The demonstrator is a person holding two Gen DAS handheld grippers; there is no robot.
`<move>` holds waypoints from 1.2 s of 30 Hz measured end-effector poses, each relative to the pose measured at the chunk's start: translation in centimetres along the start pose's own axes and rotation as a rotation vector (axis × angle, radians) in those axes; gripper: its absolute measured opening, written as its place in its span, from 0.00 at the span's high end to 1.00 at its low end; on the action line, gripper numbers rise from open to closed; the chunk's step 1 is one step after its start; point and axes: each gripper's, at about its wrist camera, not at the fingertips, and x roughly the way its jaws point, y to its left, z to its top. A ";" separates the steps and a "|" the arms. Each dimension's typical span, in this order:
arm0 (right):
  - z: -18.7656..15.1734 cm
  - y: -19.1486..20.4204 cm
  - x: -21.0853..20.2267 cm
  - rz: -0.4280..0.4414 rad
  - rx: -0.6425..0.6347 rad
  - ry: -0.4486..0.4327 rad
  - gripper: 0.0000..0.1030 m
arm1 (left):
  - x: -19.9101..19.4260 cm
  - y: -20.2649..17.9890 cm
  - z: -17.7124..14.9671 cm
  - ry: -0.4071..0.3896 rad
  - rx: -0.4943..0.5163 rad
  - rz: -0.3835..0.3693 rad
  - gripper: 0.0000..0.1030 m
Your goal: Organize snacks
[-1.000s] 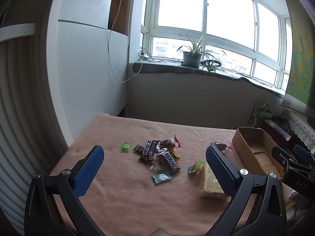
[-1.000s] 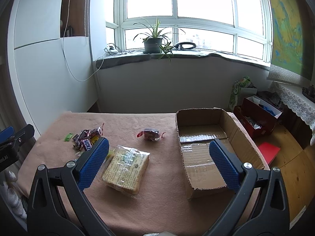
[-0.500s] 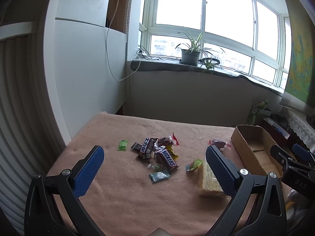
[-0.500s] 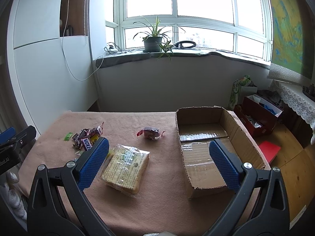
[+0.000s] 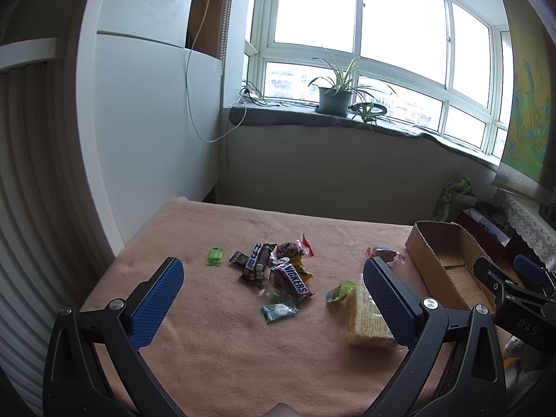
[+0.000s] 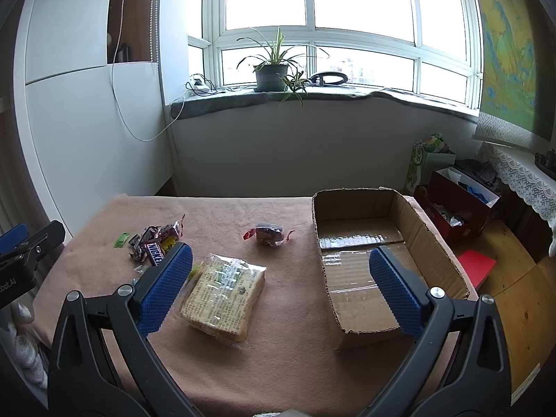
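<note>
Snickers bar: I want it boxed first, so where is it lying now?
The Snickers bar lies in the candy pile mid-table in the left wrist view, left of the wrapped sandwich.

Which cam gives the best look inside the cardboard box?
Right wrist. The cardboard box sits nearly head-on there, with its whole taped floor and all four walls visible, and nothing inside. The left wrist view catches the cardboard box only at the right edge, foreshortened, its near end hidden behind the right gripper.
</note>
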 end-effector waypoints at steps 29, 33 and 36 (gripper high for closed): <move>-0.9 0.4 2.2 0.059 0.002 0.057 0.00 | 2.1 0.5 -0.4 0.059 -0.013 -0.049 0.00; -1.7 0.7 3.0 0.129 0.017 0.094 0.00 | 3.6 1.0 -1.1 0.115 -0.044 -0.118 0.01; -2.4 1.1 3.6 0.182 0.017 0.123 0.00 | 4.8 1.5 -1.9 0.158 -0.079 -0.159 0.01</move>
